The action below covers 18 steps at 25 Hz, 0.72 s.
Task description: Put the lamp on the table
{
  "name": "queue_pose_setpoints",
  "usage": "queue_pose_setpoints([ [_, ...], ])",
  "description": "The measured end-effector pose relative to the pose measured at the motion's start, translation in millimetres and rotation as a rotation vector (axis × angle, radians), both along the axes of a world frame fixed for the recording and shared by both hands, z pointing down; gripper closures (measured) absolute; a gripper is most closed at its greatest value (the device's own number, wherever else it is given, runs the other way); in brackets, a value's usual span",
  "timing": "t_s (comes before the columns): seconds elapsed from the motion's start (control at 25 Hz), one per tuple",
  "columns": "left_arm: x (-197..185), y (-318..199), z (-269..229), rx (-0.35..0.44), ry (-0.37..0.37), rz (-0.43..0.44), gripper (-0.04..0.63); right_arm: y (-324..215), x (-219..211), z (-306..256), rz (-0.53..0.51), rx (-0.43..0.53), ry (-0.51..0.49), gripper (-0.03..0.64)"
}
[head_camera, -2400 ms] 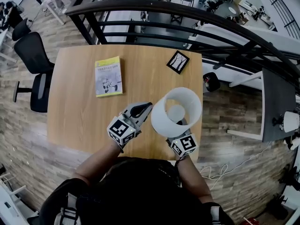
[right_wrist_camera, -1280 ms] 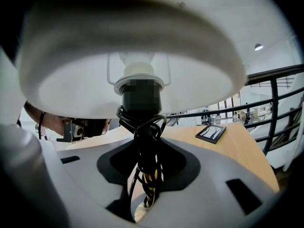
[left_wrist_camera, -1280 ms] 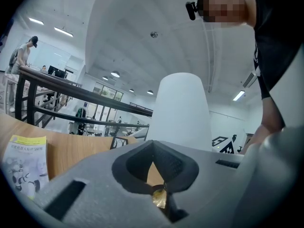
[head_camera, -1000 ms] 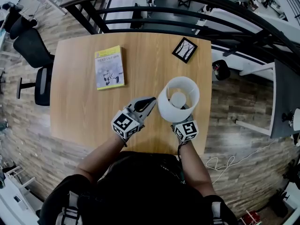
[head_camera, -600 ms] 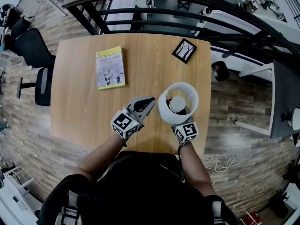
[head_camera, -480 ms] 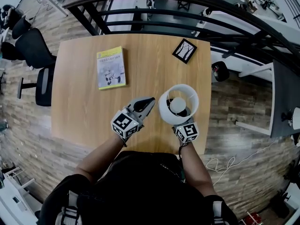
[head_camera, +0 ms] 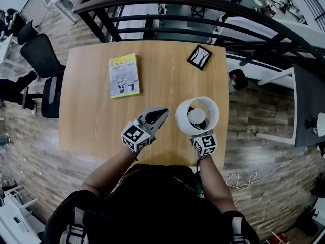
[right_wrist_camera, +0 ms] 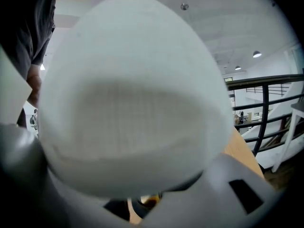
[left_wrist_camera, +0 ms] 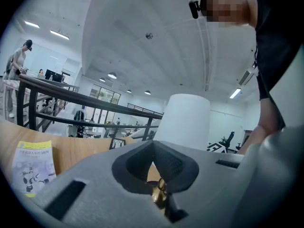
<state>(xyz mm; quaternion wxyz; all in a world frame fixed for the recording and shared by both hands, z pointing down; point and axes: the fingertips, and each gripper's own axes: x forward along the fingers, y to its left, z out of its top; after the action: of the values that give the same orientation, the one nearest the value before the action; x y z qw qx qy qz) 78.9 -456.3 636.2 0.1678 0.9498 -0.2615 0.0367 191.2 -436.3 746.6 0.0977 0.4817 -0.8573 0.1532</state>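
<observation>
right gripper (right_wrist_camera: 145, 201): working over the table's (head_camera: 91, 121) near right corner. it is reaching in under the lamp (head_camera: 197, 116), and its jaws are closing on the lamp's lower part beneath the shade. the exact contact point is lying hidden behind the shade in its own view.

lamp: sitting over the near right part of the table, with its long axis running close to upright. the shade's open top is facing up toward the head camera. the shade is showing as a white, matte, slightly tapered drum, narrower at the top, with a faint woven grain up close. a round white piece is sitting at its centre, seen down through the opening. whether the base is touching the table cannot be told.

left gripper (head_camera: 158, 117): hovering over the table's near edge, just left of the lamp and apart from it. its grey jaws are pressing together with nothing between them, and the tip is pointing at the shade.

table: rectangular, with a pale wood-grain top.

book (head_camera: 124, 75): lying flat on the table's far left part, thin, with a yellow and grey cover.

picture frame (head_camera: 199, 57): lying at the table's far right corner, small, square and black-edged, turned at an angle.

chair (head_camera: 44, 60): standing off the table's left edge, black.

railing (head_camera: 167, 6): running beyond the table's far edge, dark metal.
</observation>
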Motion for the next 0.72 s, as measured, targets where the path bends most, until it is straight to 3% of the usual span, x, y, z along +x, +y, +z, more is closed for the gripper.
queue_pose_setpoints([
  [0.72,-33.8,52.5,-33.6,0.078,0.026,0.024,0.588,50.4,9.8,1.7,0.167,-0.009,0.032,0.463],
])
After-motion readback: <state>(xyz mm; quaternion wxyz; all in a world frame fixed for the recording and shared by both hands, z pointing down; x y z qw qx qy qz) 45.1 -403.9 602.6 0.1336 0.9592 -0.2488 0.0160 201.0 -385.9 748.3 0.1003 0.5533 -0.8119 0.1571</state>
